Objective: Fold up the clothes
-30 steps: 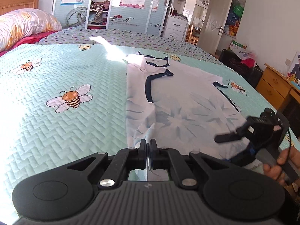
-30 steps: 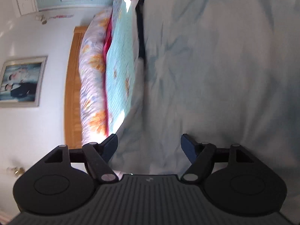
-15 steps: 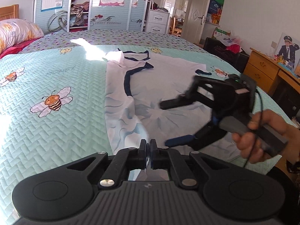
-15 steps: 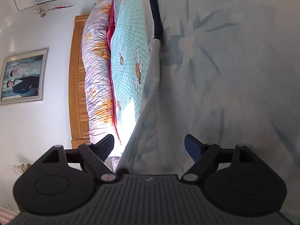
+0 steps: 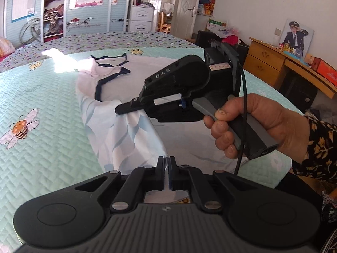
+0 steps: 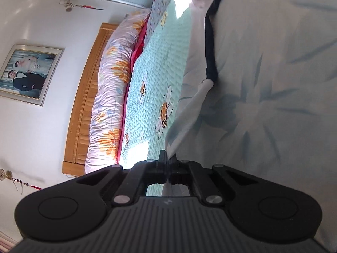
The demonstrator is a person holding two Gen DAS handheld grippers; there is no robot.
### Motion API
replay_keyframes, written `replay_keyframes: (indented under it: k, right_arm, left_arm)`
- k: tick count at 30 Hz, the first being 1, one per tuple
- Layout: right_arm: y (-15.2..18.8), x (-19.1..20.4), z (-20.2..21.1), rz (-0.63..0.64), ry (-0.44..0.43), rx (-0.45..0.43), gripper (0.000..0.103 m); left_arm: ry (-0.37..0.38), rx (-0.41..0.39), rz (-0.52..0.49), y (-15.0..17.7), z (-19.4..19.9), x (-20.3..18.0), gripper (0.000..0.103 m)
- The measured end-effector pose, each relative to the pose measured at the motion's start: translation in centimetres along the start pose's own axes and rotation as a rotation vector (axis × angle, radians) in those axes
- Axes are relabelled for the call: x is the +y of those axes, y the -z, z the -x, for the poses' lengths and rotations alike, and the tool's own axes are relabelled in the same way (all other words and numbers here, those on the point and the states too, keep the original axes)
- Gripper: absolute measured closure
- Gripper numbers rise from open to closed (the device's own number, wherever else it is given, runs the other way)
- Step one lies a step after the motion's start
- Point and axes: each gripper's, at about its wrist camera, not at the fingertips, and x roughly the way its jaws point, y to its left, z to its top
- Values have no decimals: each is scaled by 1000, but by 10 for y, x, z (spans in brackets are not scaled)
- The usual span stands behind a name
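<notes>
Half a second before, the right claw had hung spread wide over the white garment; now its fingers were pressed together on a raised fold of that cloth, and in its own wrist view the claw pinched a thin edge of fabric. The left claw had stayed clamped on the near hem, which now rose in a peak between the two grips. The rest of the garment lay flat on the bed, its dark-trimmed neckline farther away. The hand holding the right tool had come much closer to the left camera, hiding the garment's right side. How much cloth sat inside either grip could not be made out.
</notes>
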Motion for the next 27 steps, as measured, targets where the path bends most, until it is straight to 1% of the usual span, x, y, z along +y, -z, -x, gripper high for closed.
replay_keyframes:
  k: [3,4,5,6,7,8,9,10,11,12,14,16,17,19,22,24,26,27]
  right_arm:
    - [-8,-26,13,-10,110,-42,101]
    - [-10,-37,13,-9,150,-43,98]
    - [-10,-49,12,-31,161,-40,93]
    - [-9,-62,12,-61,160,-34,92]
    - [-8,-74,11,-91,160,-28,93]
    - [-6,-78,15,-104,149,-25,91]
    - [-4,-78,19,-110,133,-23,88]
    - [-2,-78,24,-116,117,-20,80]
    - [1,-78,28,-123,102,-18,72]
    - [3,-79,33,-129,86,-16,67]
    - [8,-79,42,-142,55,-11,51]
    - [20,-70,50,-101,76,30,47]
    - [28,-66,54,-79,94,52,47]
    - [42,-62,59,-42,121,88,47]
    - [49,-53,53,8,151,110,48]
    - [46,-48,47,11,166,121,60]
    - [45,-52,44,-9,174,131,92]
    - [45,-54,42,-22,178,137,95]
  left_arm:
    - [26,77,-79,4,-28,-21,100]
    - [32,109,-101,8,-39,-26,97]
    - [21,135,-95,12,-43,-27,89]
    - [11,161,-90,16,-47,-28,82]
    - [24,145,-54,19,-41,-24,81]
    - [38,128,-18,21,-34,-20,81]
    - [43,93,58,24,-24,-9,77]
    - [48,58,135,26,-14,1,72]
    - [19,37,204,29,-6,13,62]
    - [-9,17,273,33,2,25,61]
    - [-82,13,307,39,9,38,61]
    - [-141,28,236,43,8,34,61]
    - [-170,35,200,45,8,33,61]
    - [-178,41,116,45,2,20,60]
    - [-226,59,-33,43,-16,4,59]
    - [-268,80,-119,40,-30,-5,57]
    - [-307,105,-167,41,-39,-7,57]
    - [-319,108,-173,44,-37,-7,57]
